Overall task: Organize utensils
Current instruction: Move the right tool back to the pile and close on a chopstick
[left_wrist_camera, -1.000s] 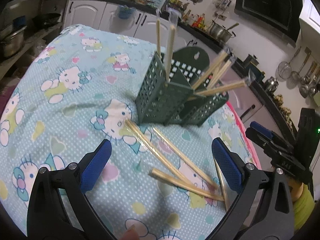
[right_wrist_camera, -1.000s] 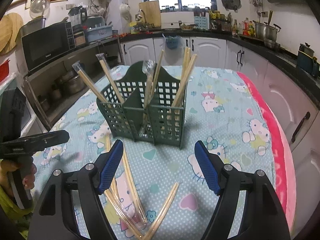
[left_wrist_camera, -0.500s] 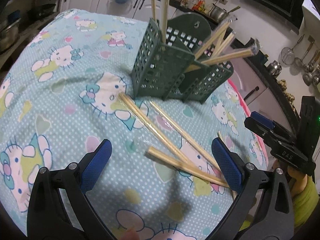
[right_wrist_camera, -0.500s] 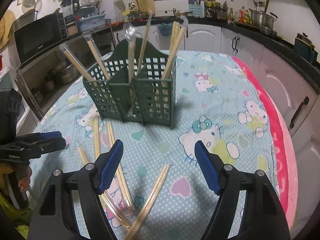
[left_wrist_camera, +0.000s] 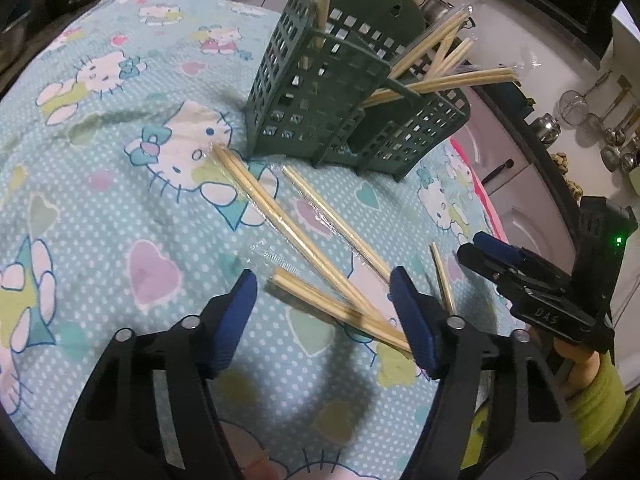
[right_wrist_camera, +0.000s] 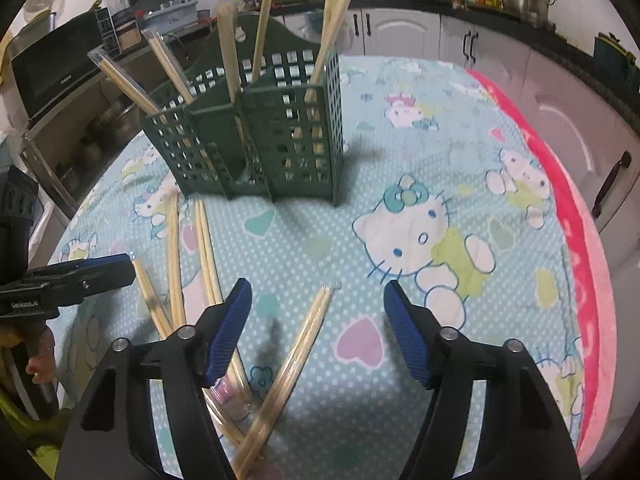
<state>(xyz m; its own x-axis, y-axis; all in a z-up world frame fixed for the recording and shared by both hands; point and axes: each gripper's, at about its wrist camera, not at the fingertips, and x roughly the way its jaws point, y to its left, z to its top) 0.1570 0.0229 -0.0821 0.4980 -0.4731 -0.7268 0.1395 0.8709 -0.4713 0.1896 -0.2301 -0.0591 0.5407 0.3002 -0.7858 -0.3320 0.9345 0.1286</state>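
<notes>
A dark green slotted utensil holder (left_wrist_camera: 340, 92) (right_wrist_camera: 260, 132) stands on the table with several wrapped chopstick pairs upright in its compartments. Several more wrapped chopstick pairs (left_wrist_camera: 288, 224) (right_wrist_camera: 206, 248) lie loose on the cloth in front of it. My left gripper (left_wrist_camera: 324, 304) is open and empty, low over the nearest pair (left_wrist_camera: 332, 304). My right gripper (right_wrist_camera: 316, 320) is open and empty, just above another loose pair (right_wrist_camera: 296, 348). The right gripper also shows at the right of the left wrist view (left_wrist_camera: 496, 258), and the left gripper at the left of the right wrist view (right_wrist_camera: 108, 270).
The table wears a light blue Hello Kitty cloth (left_wrist_camera: 100, 208) with a pink edge (right_wrist_camera: 576, 216). Kitchen counters and white cabinets (right_wrist_camera: 404, 32) ring the table, with a microwave (right_wrist_camera: 52, 64) at the left and hanging ladles (left_wrist_camera: 616, 128) at the right.
Both grippers have dropped lower and moved closer to the loose chopsticks on the cloth. Both stay open; the chopsticks have not moved.
</notes>
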